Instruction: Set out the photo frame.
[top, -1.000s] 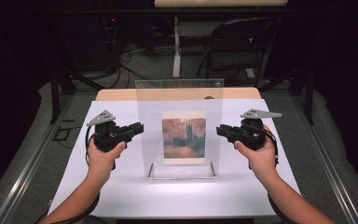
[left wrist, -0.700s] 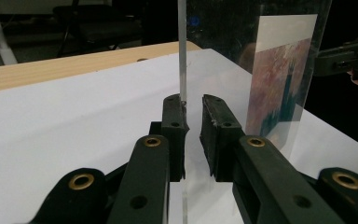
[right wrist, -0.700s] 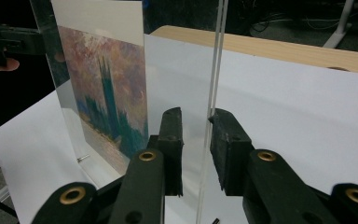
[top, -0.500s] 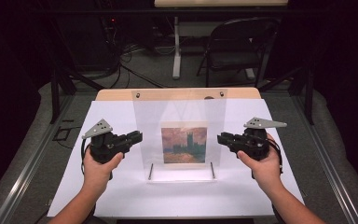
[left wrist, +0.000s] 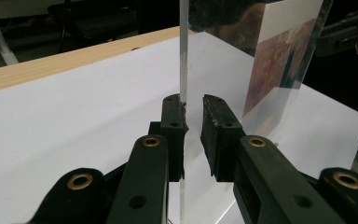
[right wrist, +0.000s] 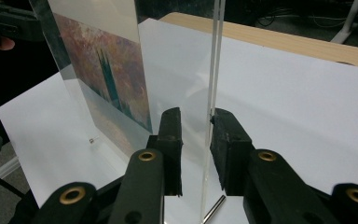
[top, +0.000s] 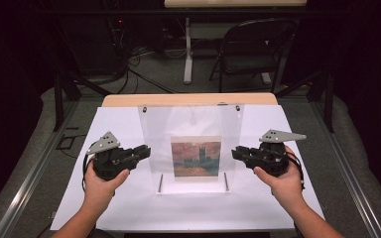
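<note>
A clear acrylic panel (top: 193,124) with a painted print (top: 196,157) in it stands on its lower edge on the white sheet (top: 129,208). My left gripper (top: 148,151) straddles its left edge and my right gripper (top: 234,152) its right edge. In the left gripper view, the panel edge (left wrist: 182,56) touches one pad of that gripper (left wrist: 193,105), with a gap to the other pad. In the right gripper view, the edge (right wrist: 216,56) lies against one pad of that gripper (right wrist: 196,114), with a wider gap on the other side.
Two thin metal pins (top: 160,182) (top: 225,181) lie on the sheet by the panel's foot. The sheet covers a wooden table (top: 188,100). A folding chair (top: 255,49) and cables are on the floor beyond it.
Both hands have drawn back toward me. The panel's top has come with them while its foot stayed put, so the panel looks shorter and more upright.
</note>
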